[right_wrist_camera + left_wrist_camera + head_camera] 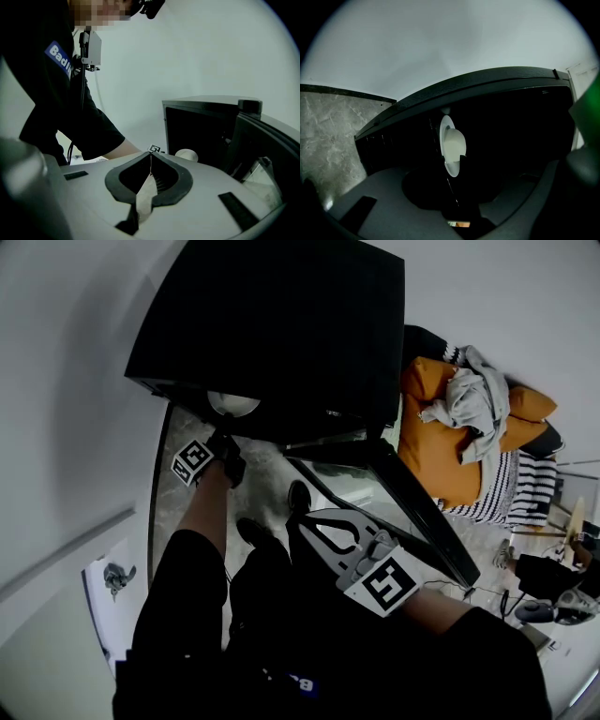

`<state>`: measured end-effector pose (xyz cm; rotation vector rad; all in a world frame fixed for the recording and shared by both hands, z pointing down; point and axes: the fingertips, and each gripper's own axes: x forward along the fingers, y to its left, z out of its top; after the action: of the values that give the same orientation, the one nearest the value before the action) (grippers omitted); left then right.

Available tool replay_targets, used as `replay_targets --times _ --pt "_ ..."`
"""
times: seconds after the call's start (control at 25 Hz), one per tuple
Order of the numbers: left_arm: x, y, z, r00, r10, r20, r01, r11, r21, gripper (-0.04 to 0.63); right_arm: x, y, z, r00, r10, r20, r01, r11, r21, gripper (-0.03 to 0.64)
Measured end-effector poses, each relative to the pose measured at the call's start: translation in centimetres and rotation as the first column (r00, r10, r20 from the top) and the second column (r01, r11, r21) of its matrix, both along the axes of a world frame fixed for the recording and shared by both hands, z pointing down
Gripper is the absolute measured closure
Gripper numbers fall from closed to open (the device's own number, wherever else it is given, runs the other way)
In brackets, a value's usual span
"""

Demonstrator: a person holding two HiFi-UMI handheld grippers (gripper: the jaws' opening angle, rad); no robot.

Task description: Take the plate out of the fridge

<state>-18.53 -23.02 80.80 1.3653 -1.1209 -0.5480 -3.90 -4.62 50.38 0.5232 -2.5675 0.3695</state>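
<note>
here, plate in fridge, left claw gripping

Left arm extended forward. Left gripper: jaws clamped on plate rim, one each side. Right arm bent, held close to body. Right gripper: jaws closed tip to tip, empty.

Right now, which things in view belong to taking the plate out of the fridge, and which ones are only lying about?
For the job:
plate, held at its rim by the left tongs
fridge
its open door

Just lying about:
orange cushions
grey garment
striped cloth
paper
right tongs, shut, empty, idle
</note>
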Motion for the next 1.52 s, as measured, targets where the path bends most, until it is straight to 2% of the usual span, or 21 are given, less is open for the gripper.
replay_targets --times 0.32,0.6,1.12,1.52 --pt "-0.2 0.1 0.0 0.997 -0.054 -0.063 0.054 0.999 -0.002 0.486 -0.2 0.3 0.7 1.0 -0.002 -0.004 0.002 1.0 -0.01 0.604" --pt "0.1 -0.7 0.8 0.999 -0.048 -0.023 0.046 0.997 -0.062 0.486 -0.2 0.7 1.4 1.0 -0.003 -0.01 0.002 1.0 -0.031 0.604" --pt "0.1 -1.1 2.6 0.995 -0.087 -0.049 0.081 0.989 -0.123 0.488 1.2 0.5 2.2 0.999 0.039 -0.022 -0.041 0.997 -0.065 0.604" --pt "-0.2 0.0 2.5 0.993 -0.107 -0.047 0.099 0.984 -0.151 0.488 0.8 0.1 1.9 1.0 0.029 -0.007 -0.03 0.998 -0.062 0.604"
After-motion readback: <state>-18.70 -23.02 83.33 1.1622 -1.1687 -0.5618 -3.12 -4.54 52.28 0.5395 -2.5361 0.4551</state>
